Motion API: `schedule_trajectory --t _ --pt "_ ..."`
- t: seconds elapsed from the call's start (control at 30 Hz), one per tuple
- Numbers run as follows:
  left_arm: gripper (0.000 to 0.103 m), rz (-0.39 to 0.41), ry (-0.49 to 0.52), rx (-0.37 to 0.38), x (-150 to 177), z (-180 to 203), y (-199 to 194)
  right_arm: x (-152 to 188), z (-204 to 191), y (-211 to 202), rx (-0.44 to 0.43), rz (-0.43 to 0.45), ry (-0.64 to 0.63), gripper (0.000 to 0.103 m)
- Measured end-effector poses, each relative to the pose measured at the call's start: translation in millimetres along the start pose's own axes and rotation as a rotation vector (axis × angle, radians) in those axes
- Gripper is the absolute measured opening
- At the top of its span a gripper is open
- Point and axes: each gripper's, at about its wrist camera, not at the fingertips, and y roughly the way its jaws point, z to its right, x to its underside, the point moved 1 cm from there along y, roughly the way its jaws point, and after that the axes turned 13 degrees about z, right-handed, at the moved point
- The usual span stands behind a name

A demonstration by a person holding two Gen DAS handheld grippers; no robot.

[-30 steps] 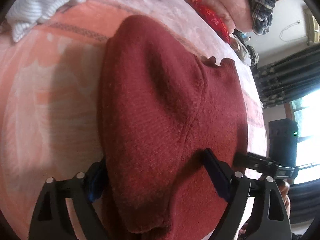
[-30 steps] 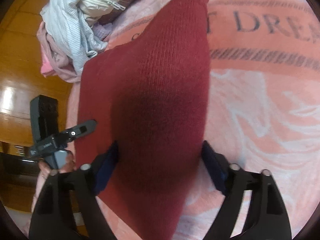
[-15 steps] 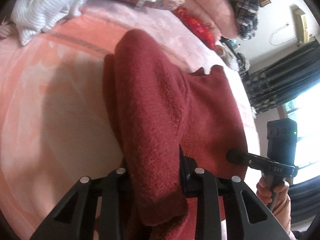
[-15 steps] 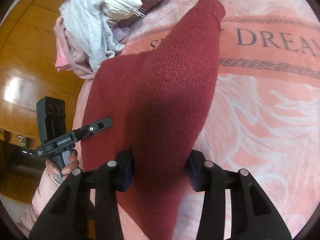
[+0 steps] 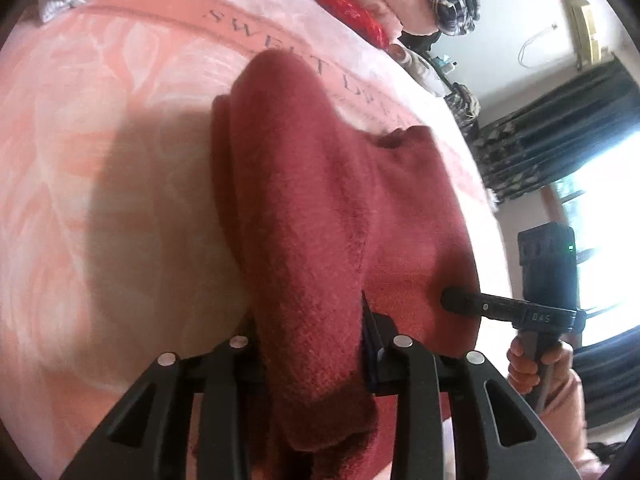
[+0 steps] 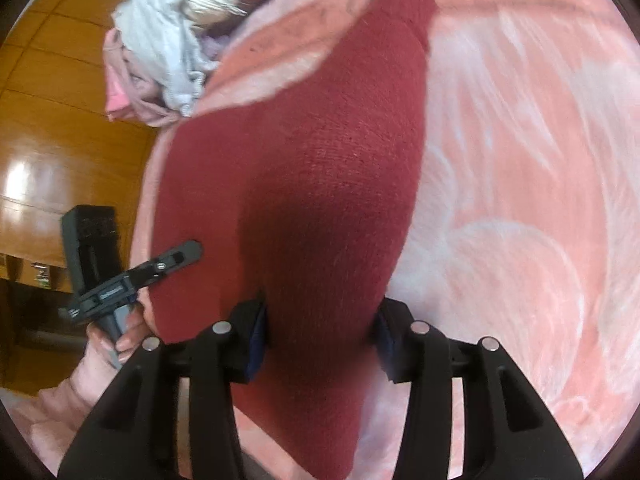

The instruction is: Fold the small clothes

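Note:
A dark red knit sweater [image 5: 320,216] lies on a pink blanket [image 5: 100,160]. My left gripper [image 5: 308,340] is shut on a bunched fold of the sweater and holds it raised above the blanket. My right gripper [image 6: 320,328] is shut on another thick fold of the same sweater [image 6: 320,168], near one sleeve end. Each gripper shows in the other's view, the right one [image 5: 520,308] at the sweater's right edge, the left one [image 6: 132,276] at its left edge.
A heap of white, striped and pink clothes [image 6: 172,40] lies at the blanket's far corner. A wooden wardrobe [image 6: 52,120] stands on the left. Pillows and a red item [image 5: 348,12] lie along the far side, dark curtains and a bright window [image 5: 600,184] beyond.
Both grippers have closed from wide open onto folds of the sweater and lifted them. The sweater is now pulled up and bunched between them.

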Motion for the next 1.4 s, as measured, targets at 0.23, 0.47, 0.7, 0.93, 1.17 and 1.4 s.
schedule_trajectory --t 0.23,0.47,0.7,0.93,1.17,1.4 --pt "0.053 0.056 0.132 -0.142 9 21 -9 12 -12 -15 0.062 0.063 -0.021 0.068" --pt "0.074 0.046 0.195 -0.251 51 26 -47 67 3 -47 0.037 0.082 0.027 0.074" --pt "0.051 0.051 0.209 -0.307 86 21 -55 100 17 -40 -0.051 0.042 0.113 0.026" --pt "0.038 0.045 0.170 -0.307 83 21 -63 96 -6 -45 0.068 0.056 0.017 0.020" --pt "0.046 0.027 0.117 -0.291 90 1 -47 96 11 -21 0.096 0.056 0.089 0.023" --pt "0.054 0.054 0.102 -0.294 90 3 -63 98 -9 -45 0.181 0.127 0.041 0.053"
